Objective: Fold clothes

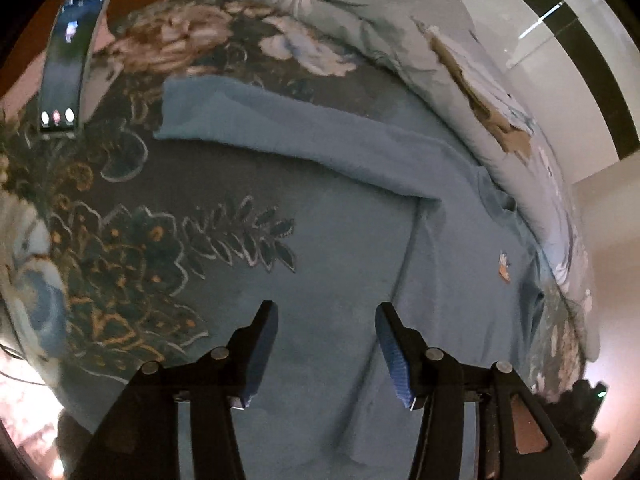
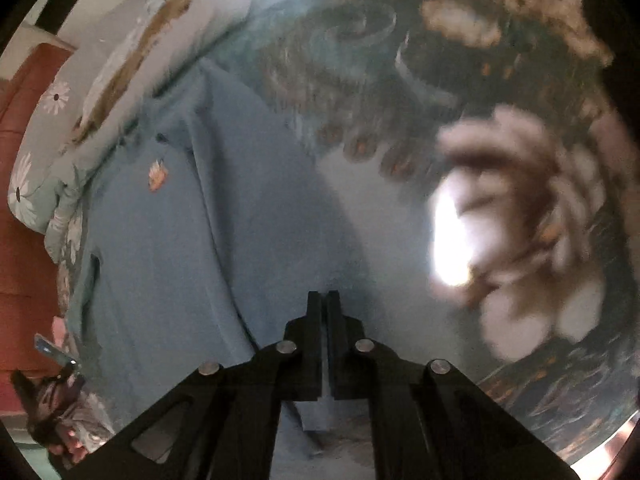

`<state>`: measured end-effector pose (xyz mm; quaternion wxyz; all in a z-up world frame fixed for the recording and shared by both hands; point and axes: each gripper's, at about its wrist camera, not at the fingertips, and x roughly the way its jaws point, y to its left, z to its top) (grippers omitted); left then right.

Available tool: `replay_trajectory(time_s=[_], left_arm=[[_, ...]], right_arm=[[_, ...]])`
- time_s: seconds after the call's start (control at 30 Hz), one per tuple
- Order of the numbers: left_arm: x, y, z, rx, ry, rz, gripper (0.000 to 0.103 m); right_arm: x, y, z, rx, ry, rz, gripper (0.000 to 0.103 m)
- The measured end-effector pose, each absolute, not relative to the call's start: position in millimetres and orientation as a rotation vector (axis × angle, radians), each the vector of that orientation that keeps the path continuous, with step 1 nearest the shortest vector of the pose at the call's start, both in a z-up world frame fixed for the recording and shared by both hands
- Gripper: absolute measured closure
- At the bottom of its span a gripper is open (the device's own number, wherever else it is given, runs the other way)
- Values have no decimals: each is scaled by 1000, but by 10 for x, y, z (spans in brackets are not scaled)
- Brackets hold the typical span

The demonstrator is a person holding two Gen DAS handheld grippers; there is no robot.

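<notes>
On the floral bedspread (image 1: 132,280), your right gripper (image 2: 325,300) pinches the blue shirt (image 1: 460,240) hem, left gripper (image 1: 326,320) spread above it: keep that edge taut and aligned.

Item count: one blue shirt (image 1: 360,208), carrying one small orange emblem (image 1: 504,267). One dark floral bedspread (image 1: 132,264) on the bed. One light floral quilt (image 1: 400,12), bunched along the bed's far side. One phone (image 1: 70,64), screen lit, showing three round buttons. Two claws: one left claw (image 1: 326,350) and one right claw (image 2: 325,344), with two fingers per claw.
</notes>
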<state>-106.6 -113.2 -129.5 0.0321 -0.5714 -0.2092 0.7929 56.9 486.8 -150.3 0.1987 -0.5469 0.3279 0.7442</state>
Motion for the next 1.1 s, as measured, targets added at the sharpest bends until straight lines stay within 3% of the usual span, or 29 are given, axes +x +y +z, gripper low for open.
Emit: replay_trajectory(time_s=[0.27, 0.5, 0.93, 1.1], left_arm=[[-989, -1158, -1319, -1767, -675, 2439, 48], [-983, -1037, -1418, -1812, -620, 2402, 48], [-1138, -1035, -1588, -1752, -766, 2306, 48], [-1119, -1180, -1673, -1731, -878, 2266, 48]], right_arm=[[454, 5391, -774, -1287, 660, 2092, 102], [287, 5579, -821, -1342, 581, 2022, 102], [-594, 4975, 118, -1755, 718, 2255, 102], [-1359, 4072, -6, -1948, 861, 2336, 102]])
